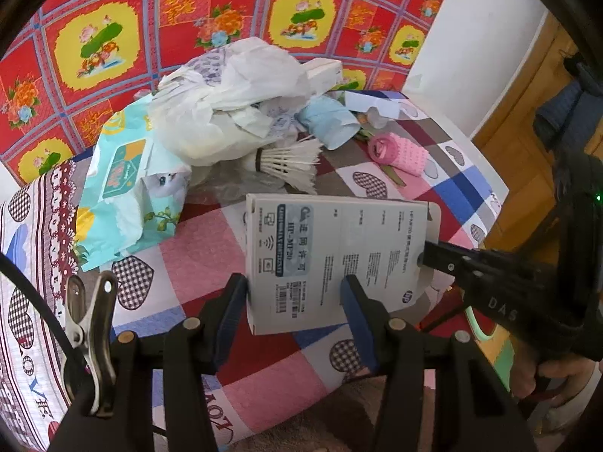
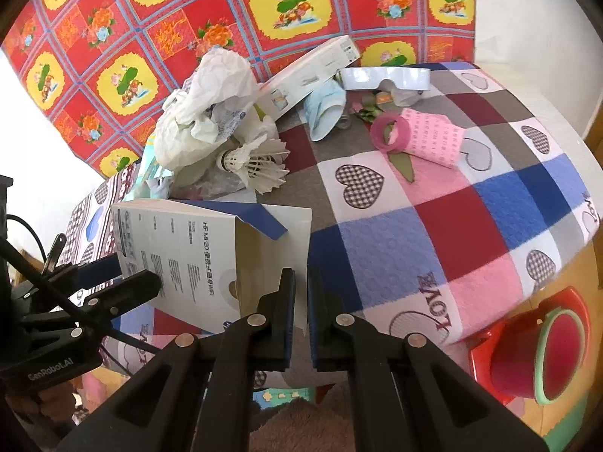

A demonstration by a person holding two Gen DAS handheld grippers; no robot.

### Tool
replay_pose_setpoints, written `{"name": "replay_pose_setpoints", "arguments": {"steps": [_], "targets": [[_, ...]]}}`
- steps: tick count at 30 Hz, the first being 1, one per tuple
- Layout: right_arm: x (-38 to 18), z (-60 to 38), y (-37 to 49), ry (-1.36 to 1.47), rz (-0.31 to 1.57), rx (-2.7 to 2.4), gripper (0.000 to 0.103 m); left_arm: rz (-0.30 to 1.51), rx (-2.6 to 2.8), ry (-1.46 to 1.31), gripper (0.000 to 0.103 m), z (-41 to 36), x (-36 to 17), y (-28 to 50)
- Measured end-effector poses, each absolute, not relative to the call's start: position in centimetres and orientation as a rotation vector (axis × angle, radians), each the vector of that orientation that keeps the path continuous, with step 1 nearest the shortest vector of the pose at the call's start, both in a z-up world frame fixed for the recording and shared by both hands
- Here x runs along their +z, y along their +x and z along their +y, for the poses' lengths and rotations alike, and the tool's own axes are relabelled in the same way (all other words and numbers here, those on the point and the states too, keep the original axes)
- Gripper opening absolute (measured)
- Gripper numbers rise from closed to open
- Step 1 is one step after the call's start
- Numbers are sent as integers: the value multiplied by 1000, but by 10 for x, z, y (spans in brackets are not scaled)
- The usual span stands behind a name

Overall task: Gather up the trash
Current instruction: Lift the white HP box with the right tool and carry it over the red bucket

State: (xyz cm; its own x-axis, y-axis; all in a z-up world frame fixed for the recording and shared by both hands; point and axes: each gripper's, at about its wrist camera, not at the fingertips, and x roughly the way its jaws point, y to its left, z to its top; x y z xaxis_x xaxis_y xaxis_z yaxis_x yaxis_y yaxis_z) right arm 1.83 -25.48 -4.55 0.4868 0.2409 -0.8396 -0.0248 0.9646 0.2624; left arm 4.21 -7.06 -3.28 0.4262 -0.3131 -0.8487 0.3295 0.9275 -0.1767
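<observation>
A white printed carton (image 1: 331, 260) is held above the near edge of the table (image 1: 264, 384), which is covered by a patchwork heart cloth. The left gripper (image 1: 294, 293) is clamped across the carton's closed end, one pad on each side. The right gripper (image 2: 300, 301) is clenched on the carton's open end flap (image 2: 297, 233). Further back on the table, crumpled white paper (image 1: 233, 86), two shuttlecocks (image 1: 286, 162), a teal wipes packet (image 1: 120, 184) and a pink roll (image 1: 395, 152) are piled or scattered toward the far edge.
</observation>
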Motion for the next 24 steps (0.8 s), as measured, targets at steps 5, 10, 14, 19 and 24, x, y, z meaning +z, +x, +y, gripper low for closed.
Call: {"name": "replay_pose_setpoints", "arguments": {"steps": [5,10,14,19,24], "targets": [[-43,-266,5,251,1038,134,8,1042,-430,37,55,-81,-29,34],[-39,-278,-5,262,1022,96,8,1027,-456,71,55,-95,-26,26],[-36,-291,-13,286,1009,58,8,1023,-488,84,55,-107,-26,24],[-32,-311,-25,310,985,7,8,1010,-540,100,55,-126,-23,21],[-30,-331,-37,341,969,-34,8,986,-587,142,55,-149,-18,16]]}}
